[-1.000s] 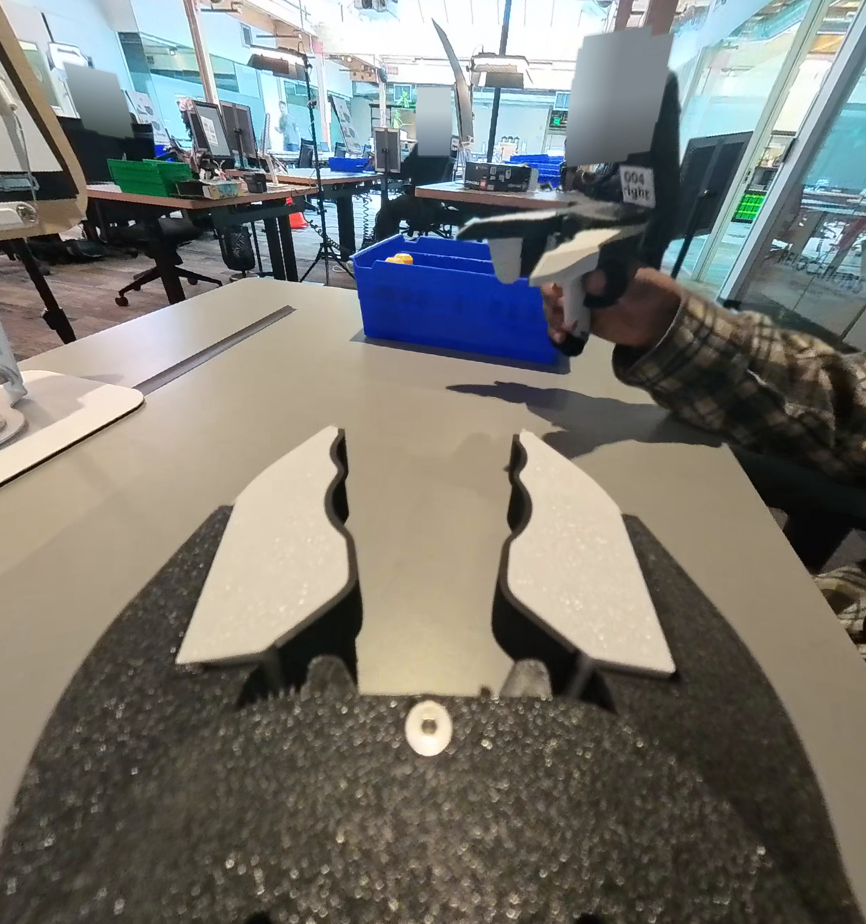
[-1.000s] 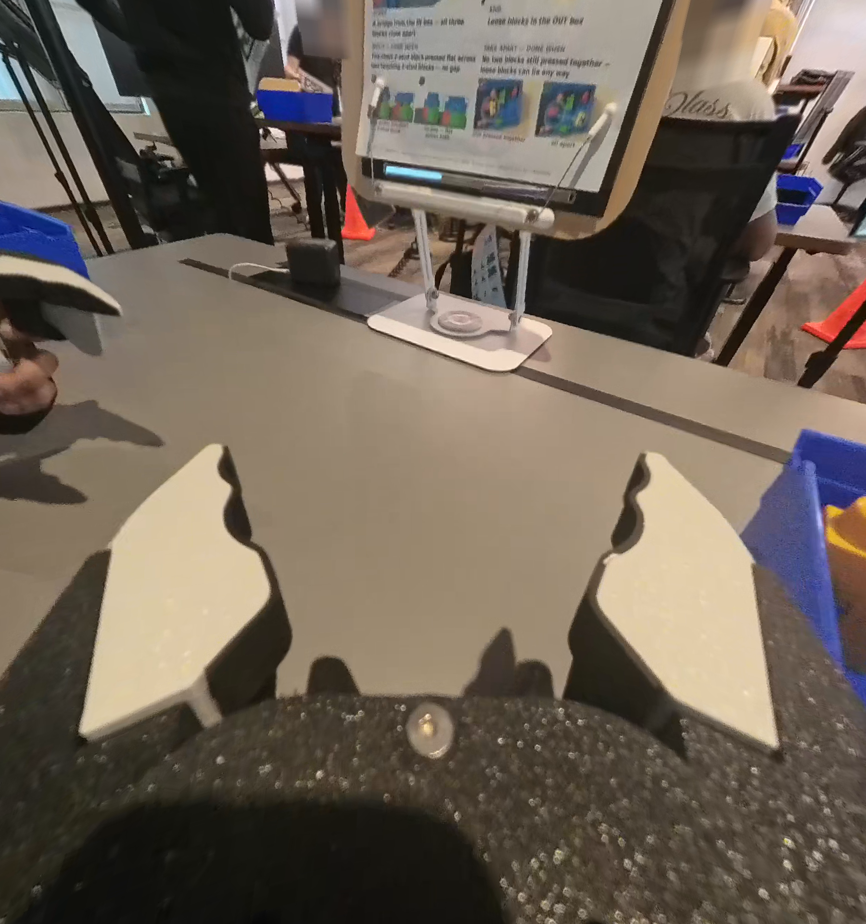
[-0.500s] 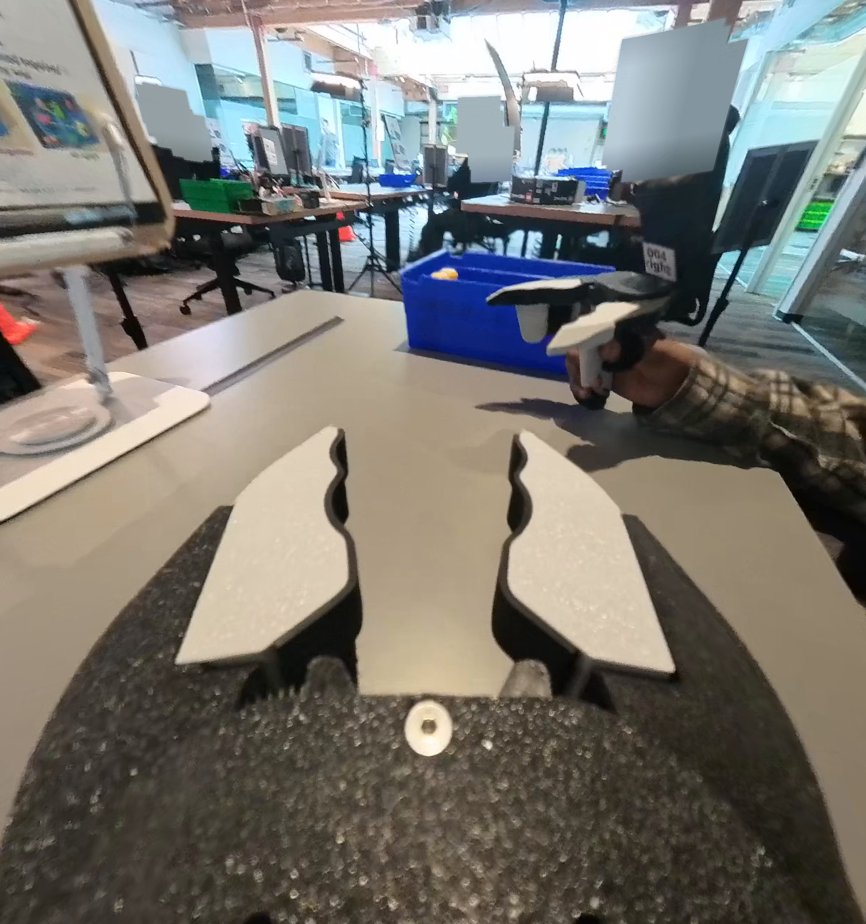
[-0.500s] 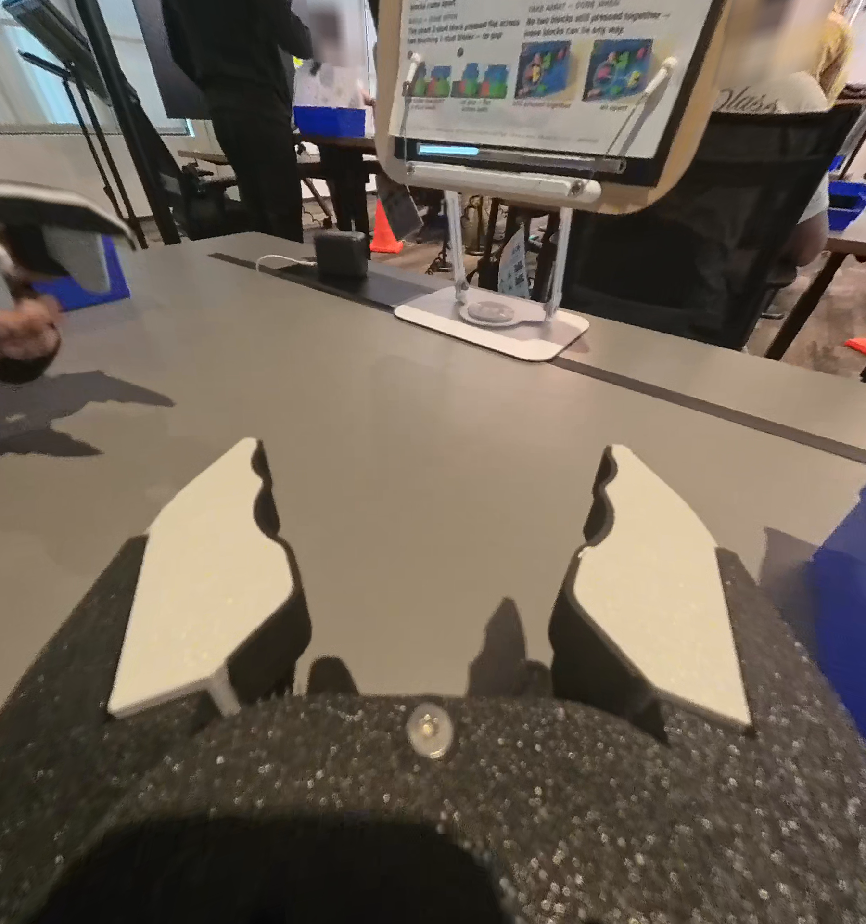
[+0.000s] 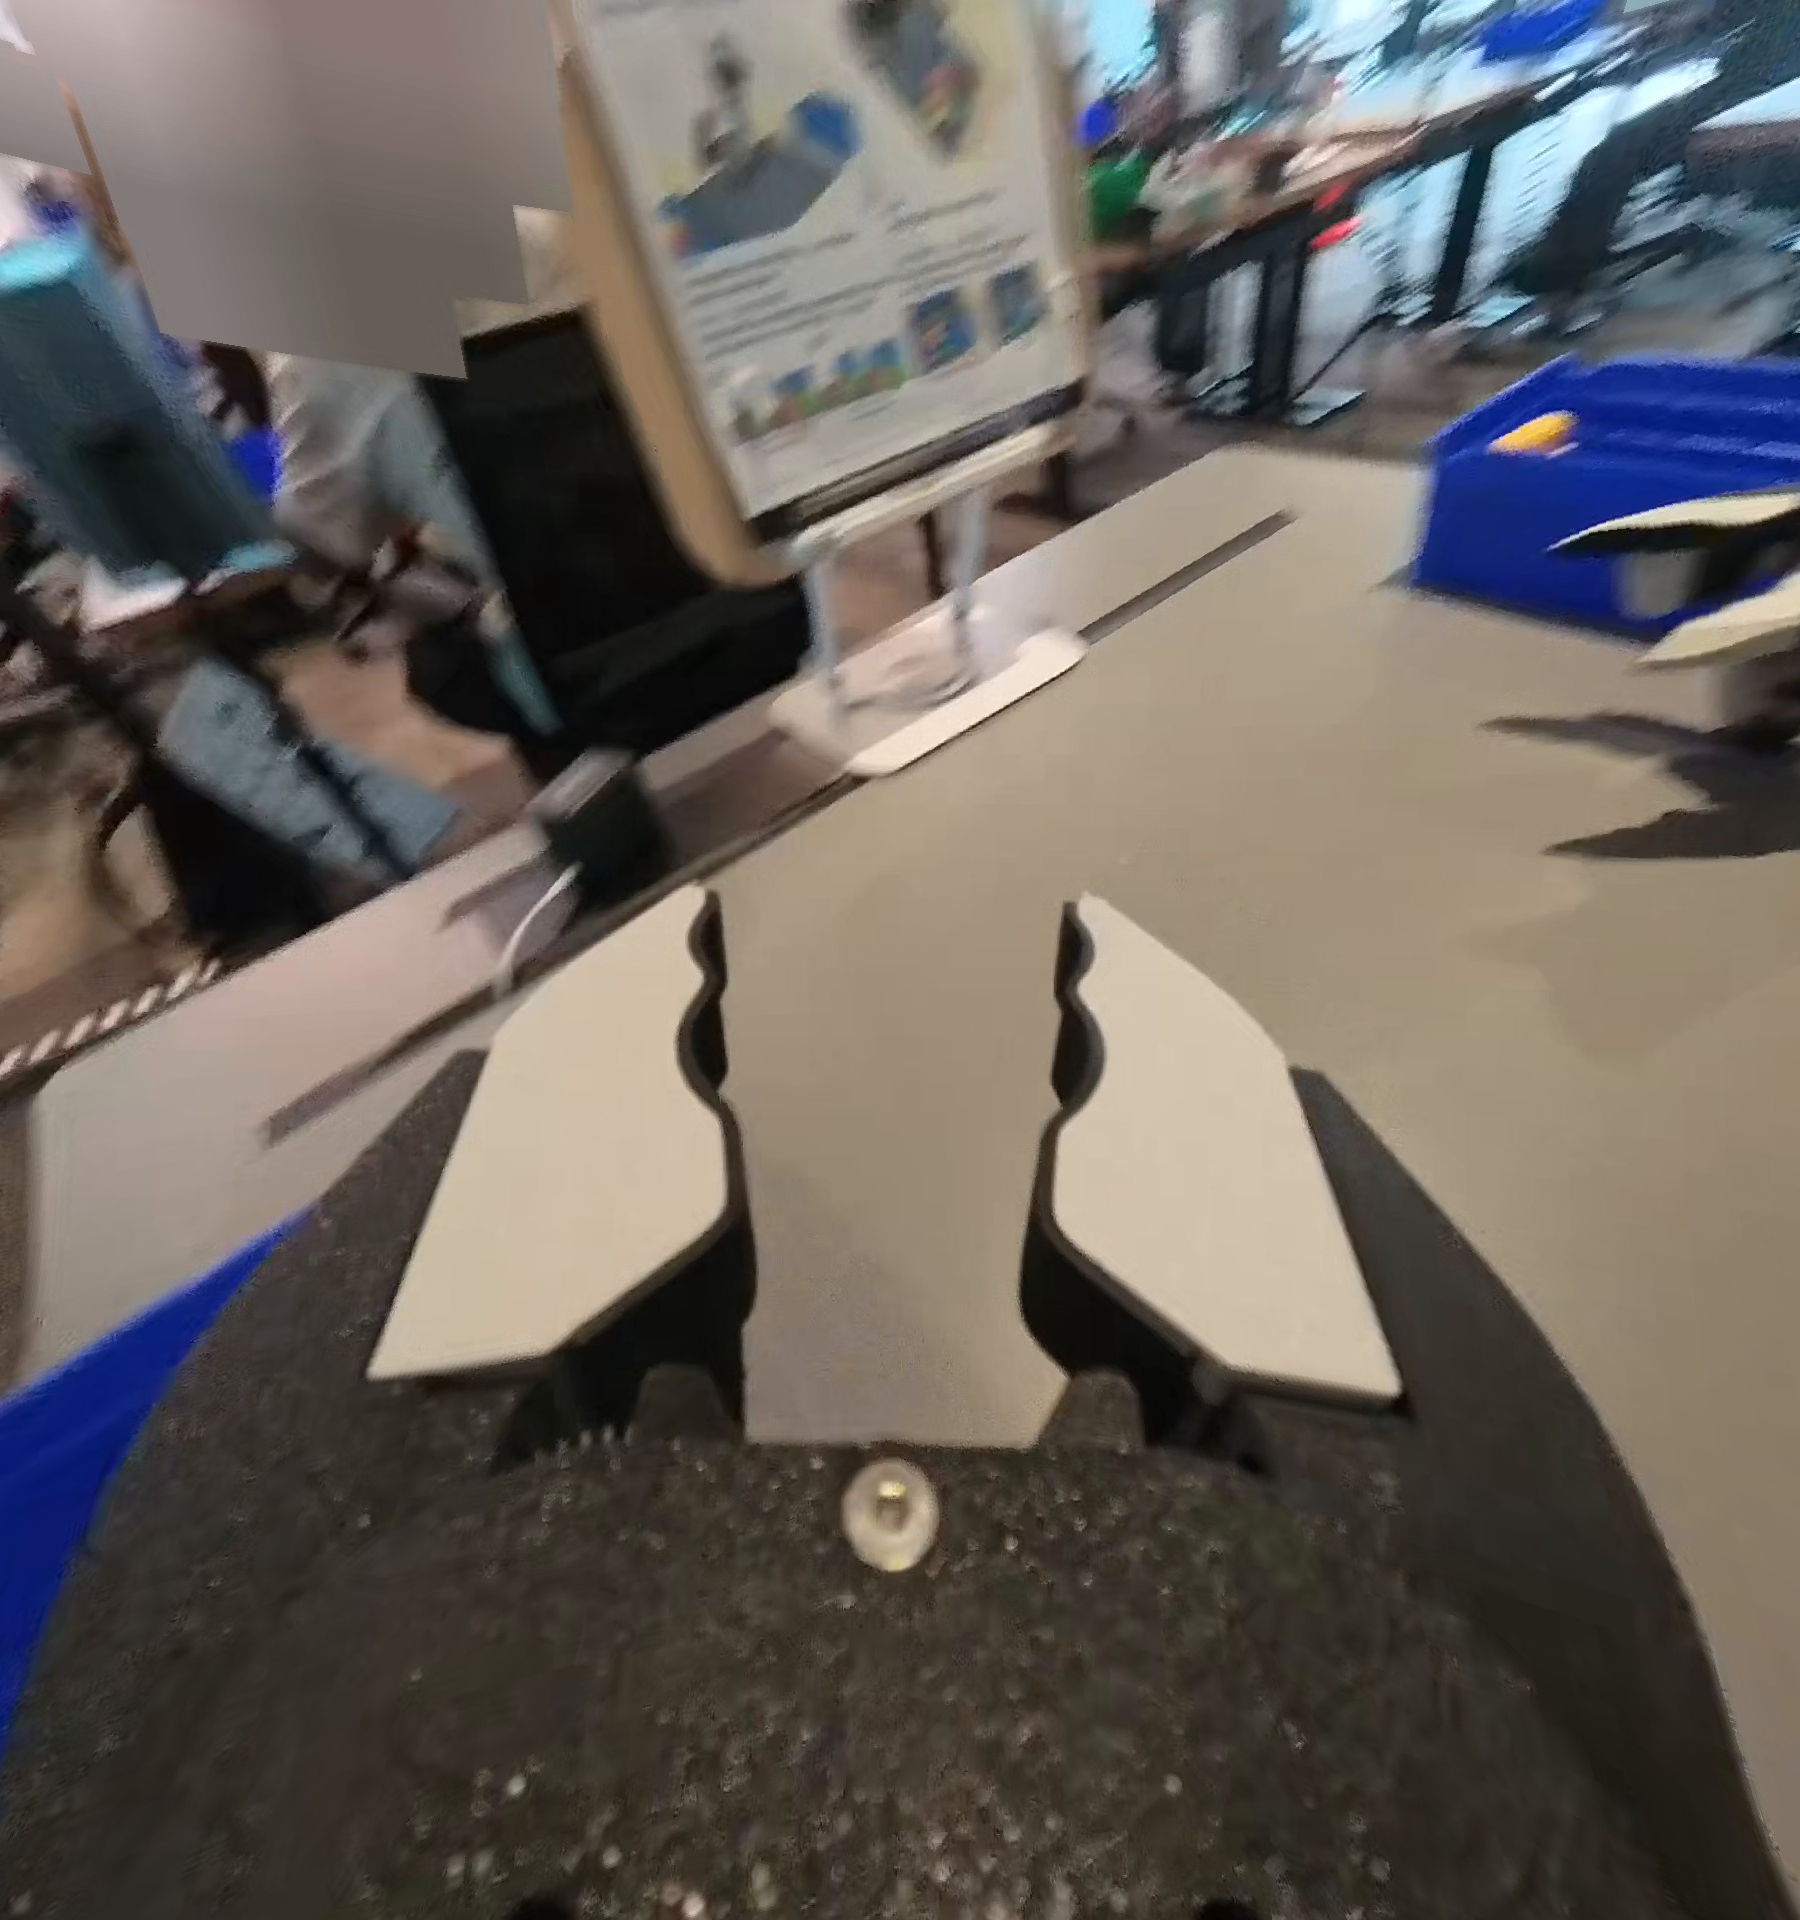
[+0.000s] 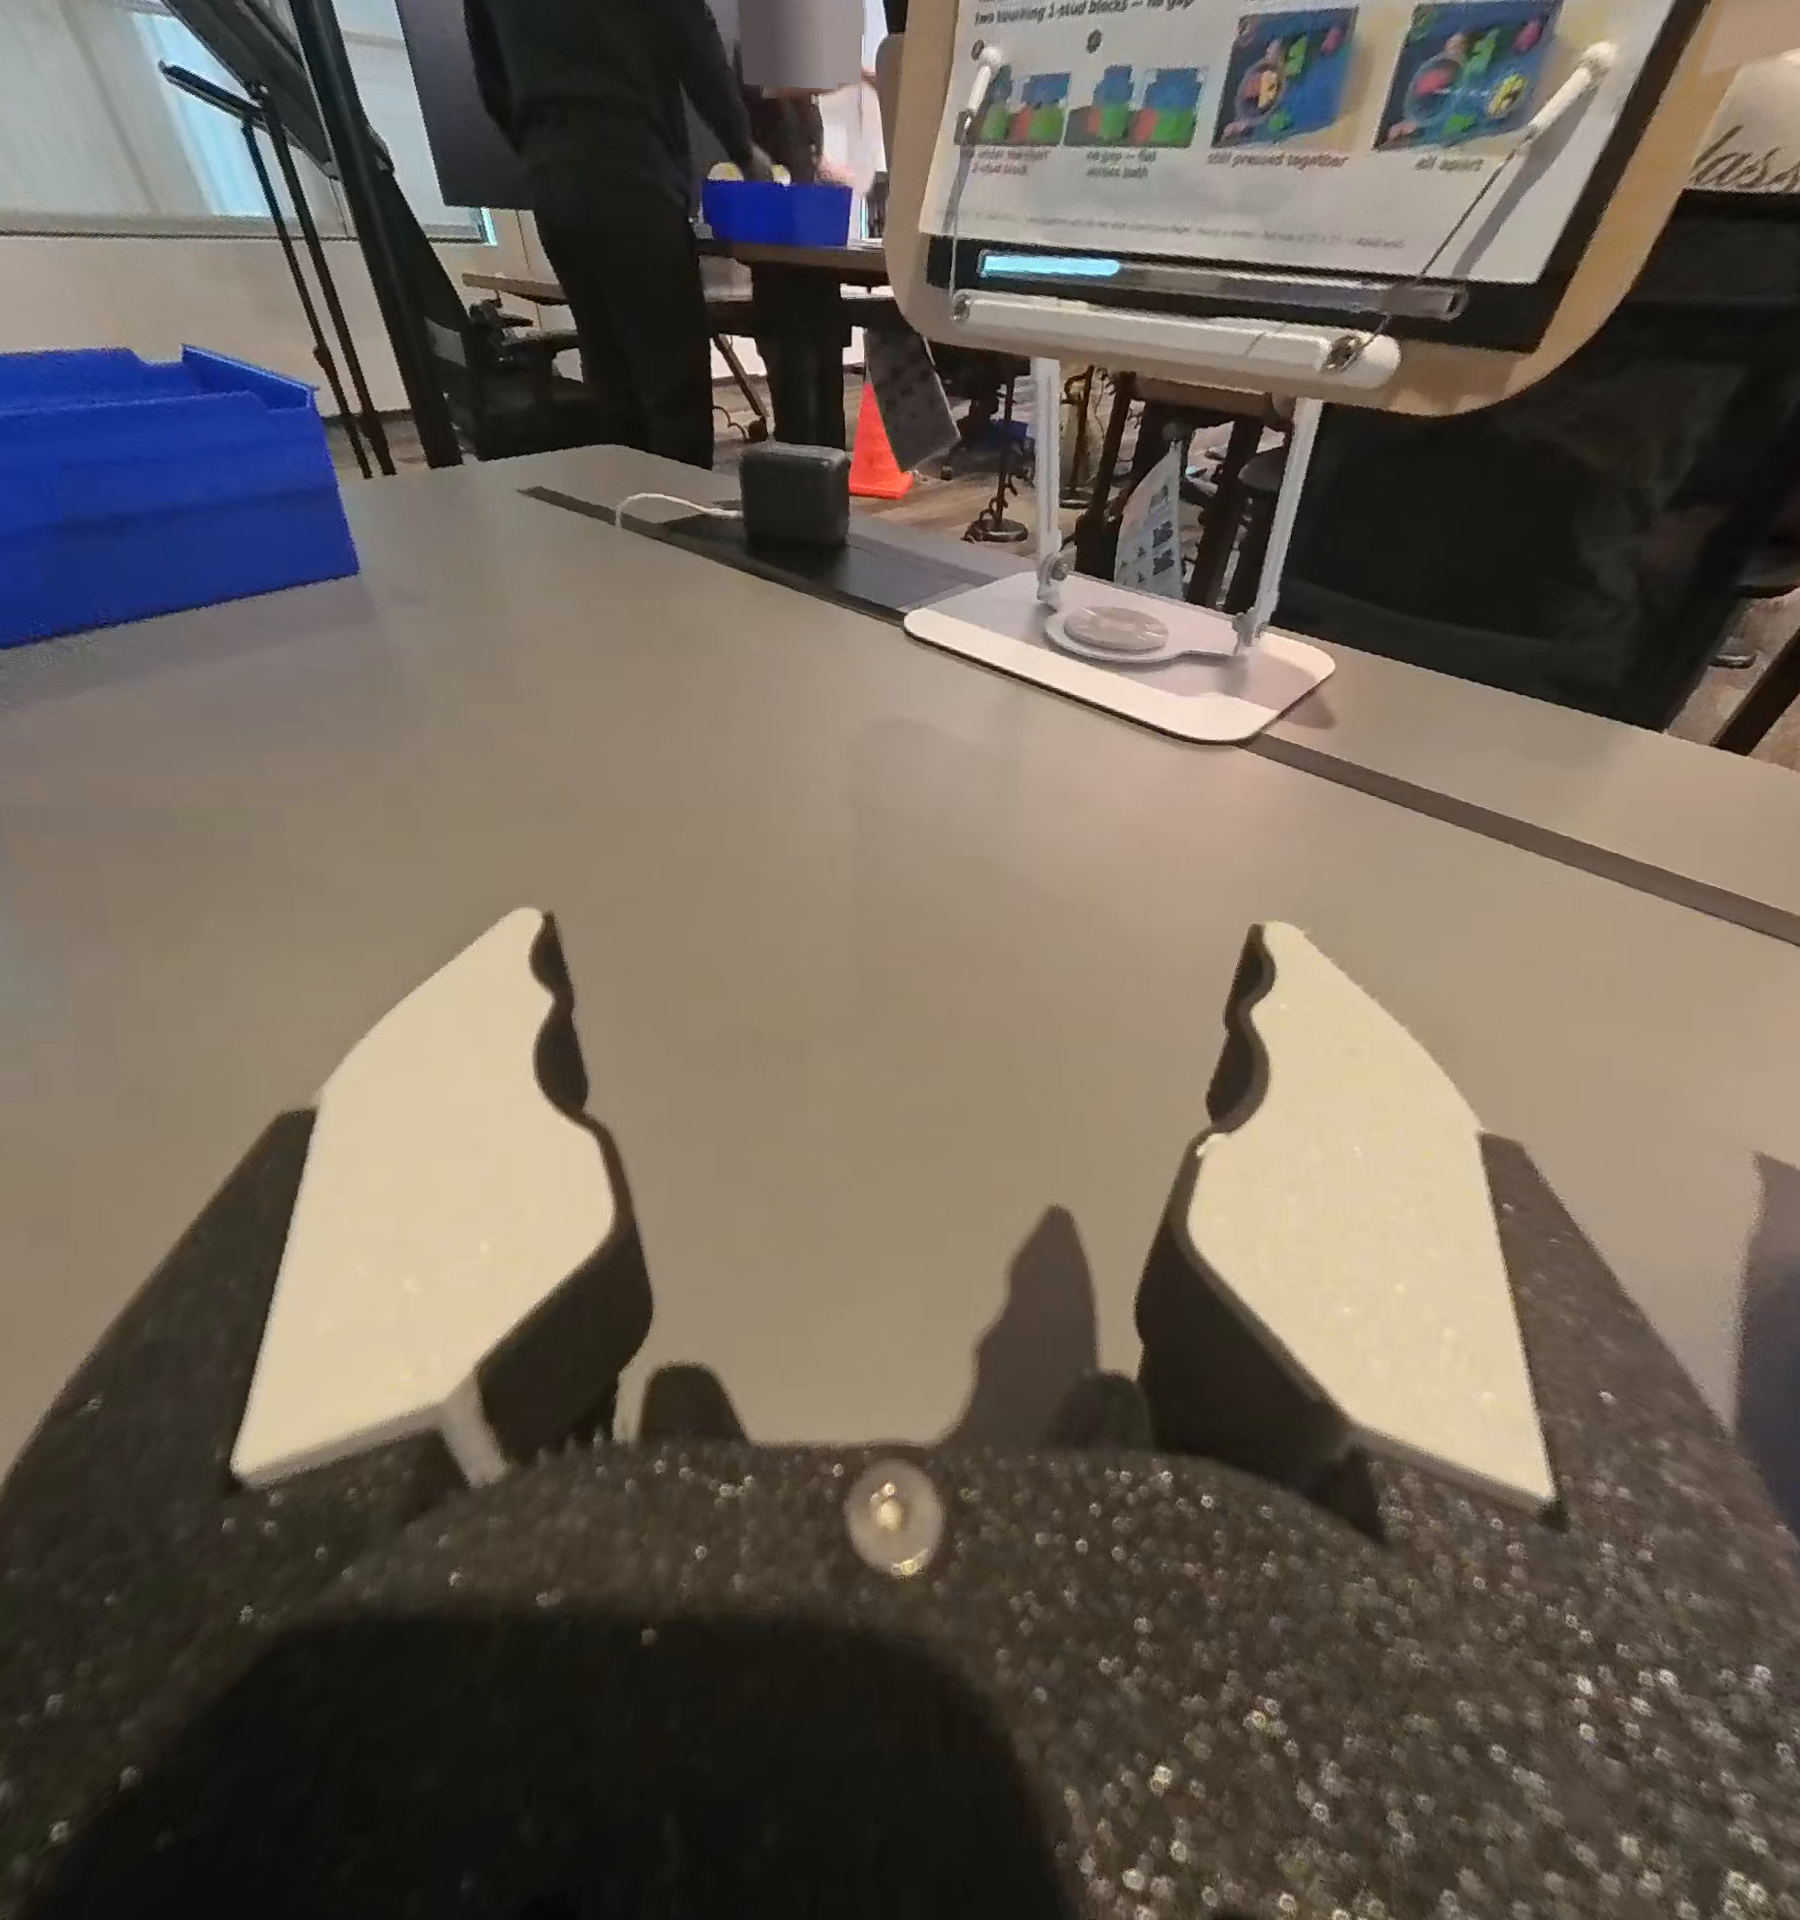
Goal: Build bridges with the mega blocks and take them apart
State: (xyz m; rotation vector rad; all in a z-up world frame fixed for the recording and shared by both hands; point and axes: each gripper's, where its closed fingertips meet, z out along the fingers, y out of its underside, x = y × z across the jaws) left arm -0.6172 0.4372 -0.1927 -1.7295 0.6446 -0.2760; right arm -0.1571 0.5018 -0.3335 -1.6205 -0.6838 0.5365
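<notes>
I see left claw (image 5: 891,914) and right claw (image 6: 901,940) spread, empty, above smooth grey bench (image 6: 875,790); ribbed blue bin (image 6: 127,499) upper left.

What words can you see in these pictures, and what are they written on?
Instruction sheet on the white stand: printed captions under pictures of blocks; I don't copy writing out.
Same sheet in the left wrist view: too blurred to read.
Hanging paper behind the stand: too small to read.
Blue bin, left gripper, right gripper: no writing visible.
</notes>
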